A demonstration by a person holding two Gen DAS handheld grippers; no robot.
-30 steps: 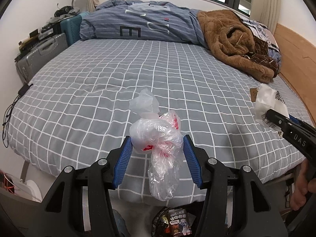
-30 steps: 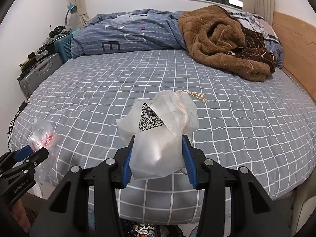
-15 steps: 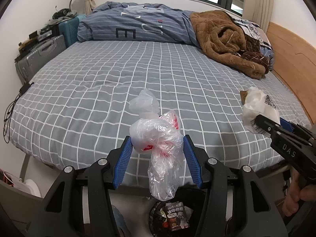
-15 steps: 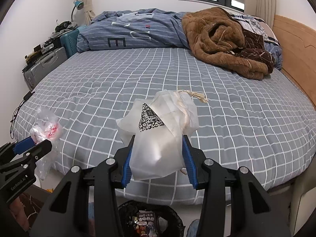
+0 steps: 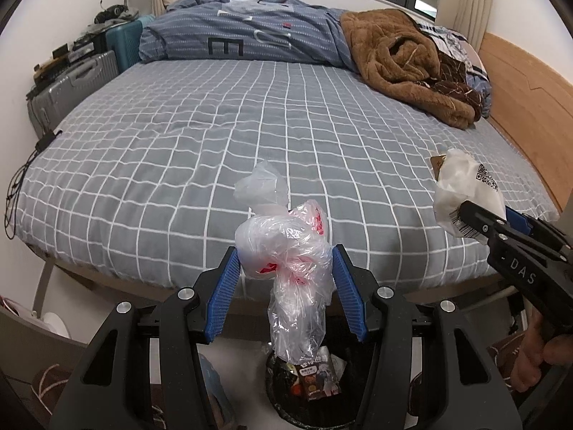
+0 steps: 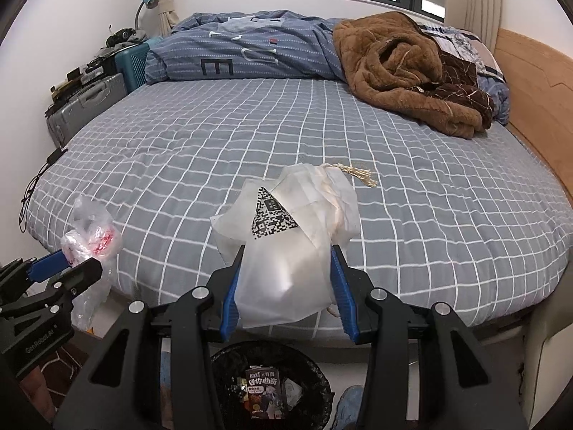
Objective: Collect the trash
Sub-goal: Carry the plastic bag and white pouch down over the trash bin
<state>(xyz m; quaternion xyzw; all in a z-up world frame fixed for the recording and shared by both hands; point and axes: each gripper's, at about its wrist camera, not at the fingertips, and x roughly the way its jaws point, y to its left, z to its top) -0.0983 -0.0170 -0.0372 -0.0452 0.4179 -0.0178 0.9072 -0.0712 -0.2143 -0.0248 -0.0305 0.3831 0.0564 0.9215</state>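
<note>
- Grey checked bedding (image 5: 215,150) is spread over the bed, with a blue duvet (image 5: 250,39) and a brown blanket (image 5: 404,68) heaped at the far end.
- Suitcases (image 5: 71,89) are stacked by the left wall.
- A crumpled clear plastic bag (image 5: 290,261) is clamped between the blue pads of the left gripper (image 5: 286,286), past the bed's near edge.
- A white pouch (image 6: 286,251) with a printed code is pinched by the right gripper (image 6: 284,290).
- A black bin (image 6: 272,390) holding a snack packet (image 6: 263,397) is seen on the floor below both grippers.
</note>
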